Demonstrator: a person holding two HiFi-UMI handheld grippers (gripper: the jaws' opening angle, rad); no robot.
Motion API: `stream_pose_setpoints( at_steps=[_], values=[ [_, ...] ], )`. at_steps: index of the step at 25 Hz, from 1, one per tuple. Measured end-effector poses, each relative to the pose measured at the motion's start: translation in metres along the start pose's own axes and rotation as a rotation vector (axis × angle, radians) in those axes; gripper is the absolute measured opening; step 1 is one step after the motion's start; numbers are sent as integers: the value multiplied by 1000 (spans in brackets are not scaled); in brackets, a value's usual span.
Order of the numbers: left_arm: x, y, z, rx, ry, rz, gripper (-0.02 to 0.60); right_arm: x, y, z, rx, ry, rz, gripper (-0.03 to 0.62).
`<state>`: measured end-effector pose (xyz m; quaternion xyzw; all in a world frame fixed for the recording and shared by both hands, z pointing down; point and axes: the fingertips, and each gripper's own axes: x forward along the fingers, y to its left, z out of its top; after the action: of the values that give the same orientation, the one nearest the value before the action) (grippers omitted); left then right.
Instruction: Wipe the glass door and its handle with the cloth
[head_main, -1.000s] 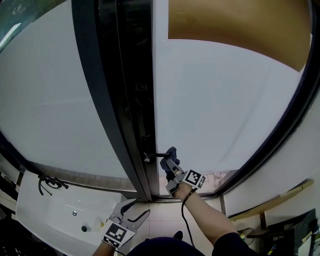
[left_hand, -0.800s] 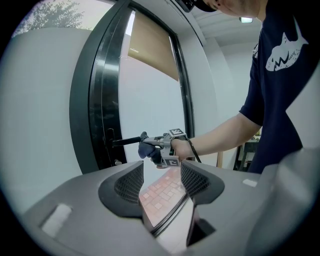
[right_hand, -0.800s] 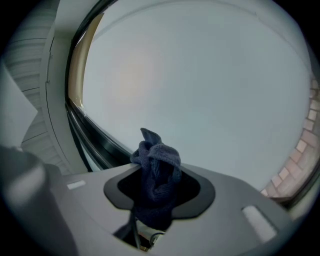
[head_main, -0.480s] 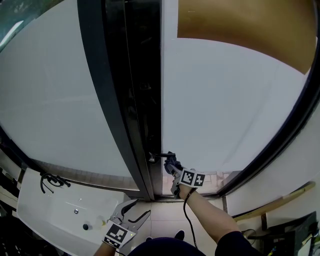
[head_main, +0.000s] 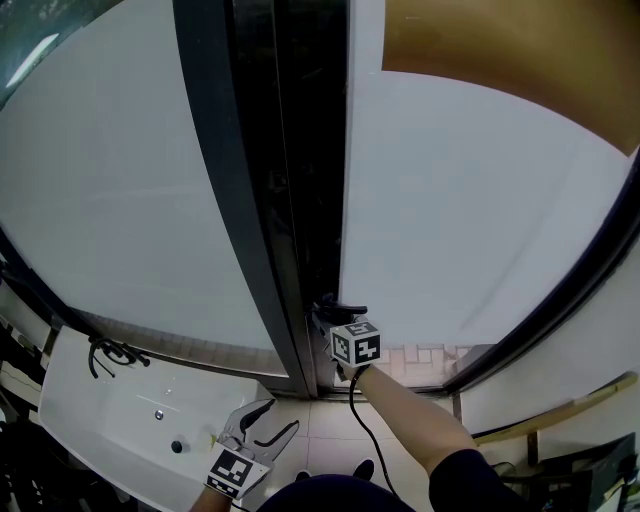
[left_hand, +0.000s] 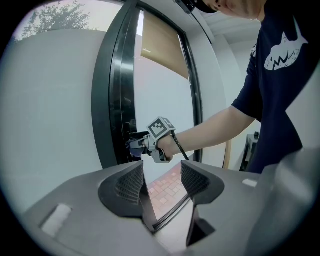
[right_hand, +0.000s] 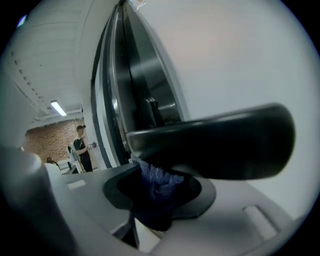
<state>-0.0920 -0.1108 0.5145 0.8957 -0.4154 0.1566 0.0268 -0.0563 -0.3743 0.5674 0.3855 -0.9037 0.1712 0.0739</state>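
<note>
The glass door (head_main: 470, 210) has frosted panes in a black frame (head_main: 235, 200). Its black lever handle (head_main: 341, 309) sticks out near the door's edge and fills the right gripper view as a dark bar (right_hand: 215, 142). My right gripper (head_main: 327, 322) is shut on a dark blue cloth (right_hand: 155, 192), which is pressed against the underside of the handle. In the left gripper view the cloth (left_hand: 133, 146) sits right at the handle (left_hand: 137, 135). My left gripper (head_main: 262, 421) hangs low near the floor, open and holding nothing (left_hand: 161, 182).
A white counter (head_main: 110, 430) with a black cable (head_main: 110, 352) stands at the lower left. A brown blind (head_main: 500, 60) covers the top of the door pane. A wooden strip (head_main: 560, 400) leans at the right. A person (right_hand: 82, 147) stands far off indoors.
My right gripper has moved left with the cloth, from the free end of the handle to close under it near the door's edge. The left gripper has stayed low and open.
</note>
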Motion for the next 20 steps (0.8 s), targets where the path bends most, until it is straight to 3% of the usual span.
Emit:
stream_pose_setpoints(
  at_steps=[3,6,12,17,20],
  values=[
    [0,3,-7,2,18,1,230,1,-1,-4,-141,45,-28,152],
    [3,3,-6,-4,16,-1,230,3,-3,-8,-173,78,-44,150],
    [6,-2,4,15,-15,-8,230,-1,-11,-14,-179,115,-86,149],
    [1,1,0,18,-25,4,230,-13,-47,-44,-145,207,-181,146],
    [-3,-1,3,3,-28,7,230,-27,-57,-49,-83,163,-177,147]
  ],
)
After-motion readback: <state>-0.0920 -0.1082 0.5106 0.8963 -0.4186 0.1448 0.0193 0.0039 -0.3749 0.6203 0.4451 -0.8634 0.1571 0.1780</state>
